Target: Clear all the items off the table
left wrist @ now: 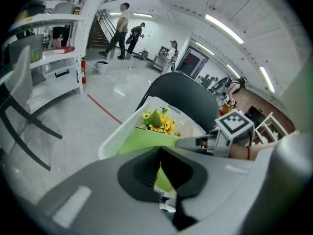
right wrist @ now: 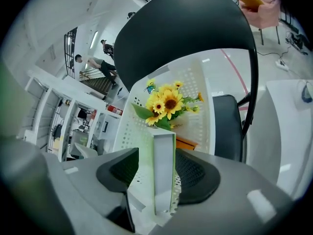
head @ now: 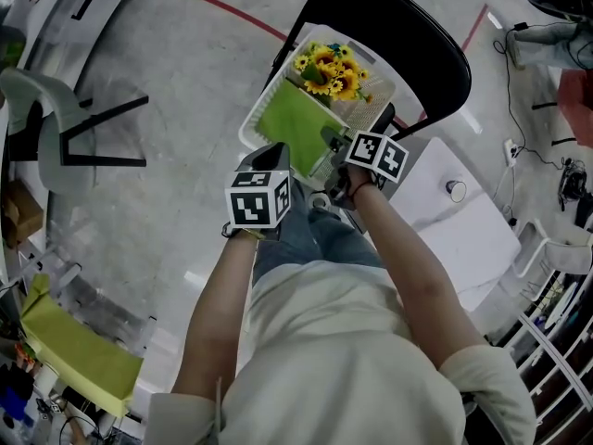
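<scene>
**Right gripper** [right wrist: 157, 154]: released. The jaws stand apart, astride the flat green item [right wrist: 164, 165], which stands on edge between them with its white edge turned toward the camera. A gap shows between the left pad and the item. The right pad lies just beside the item's green face, and contact there cannot be confirmed.

**Left gripper** [left wrist: 160, 152]: clenched. The pad tips meet. Below the tips, a narrow wedge between the pads shows only the green surface lying beyond them.

**Position of the grippers:** both point downward, side by side and near each other. The left gripper is at the near rim of the white basket [head: 252, 123]. The right gripper is at the basket's near right corner.

**Basket and contents:** the basket rests on the seat of the black chair [head: 417, 35], directly ahead of both sets of jaws. The flat green item is inside it, nearest the jaws. The yellow sunflowers [head: 331, 70] lie beyond the item, at the far end of the basket by the chair back.

**Table:** the white table [head: 473, 239] lies to the right of the right gripper. A small round object [head: 456, 190] rests on it, apart from both grippers
</scene>
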Tool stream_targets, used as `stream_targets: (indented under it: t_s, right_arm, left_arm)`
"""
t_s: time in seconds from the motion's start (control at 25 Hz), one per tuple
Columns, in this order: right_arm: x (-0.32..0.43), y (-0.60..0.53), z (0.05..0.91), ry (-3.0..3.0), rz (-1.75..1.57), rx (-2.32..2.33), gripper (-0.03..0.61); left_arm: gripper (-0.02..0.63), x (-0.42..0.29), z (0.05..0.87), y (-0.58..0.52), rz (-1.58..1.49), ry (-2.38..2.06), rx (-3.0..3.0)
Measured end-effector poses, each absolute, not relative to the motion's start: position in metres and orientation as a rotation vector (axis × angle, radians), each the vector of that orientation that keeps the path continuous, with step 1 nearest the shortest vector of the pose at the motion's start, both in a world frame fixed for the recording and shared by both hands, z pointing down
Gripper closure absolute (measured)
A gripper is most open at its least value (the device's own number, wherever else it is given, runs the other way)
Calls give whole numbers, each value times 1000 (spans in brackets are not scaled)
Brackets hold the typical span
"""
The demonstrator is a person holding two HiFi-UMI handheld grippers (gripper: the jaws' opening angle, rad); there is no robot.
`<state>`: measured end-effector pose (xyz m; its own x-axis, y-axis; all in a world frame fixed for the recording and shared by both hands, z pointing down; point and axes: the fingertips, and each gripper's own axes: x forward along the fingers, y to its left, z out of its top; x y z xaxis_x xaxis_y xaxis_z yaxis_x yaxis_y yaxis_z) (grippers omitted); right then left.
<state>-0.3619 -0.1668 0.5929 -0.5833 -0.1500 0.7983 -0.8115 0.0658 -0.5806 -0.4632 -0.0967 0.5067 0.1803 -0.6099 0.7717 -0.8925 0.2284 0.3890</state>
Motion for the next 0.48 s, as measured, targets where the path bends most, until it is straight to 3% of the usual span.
stream_targets:
  t_s: [0.48]
  right_arm:
    - [-333,-163,574,-1845,1537,995,351]
  left_arm:
    - [604,-455,497,-93,342,-1533,1482]
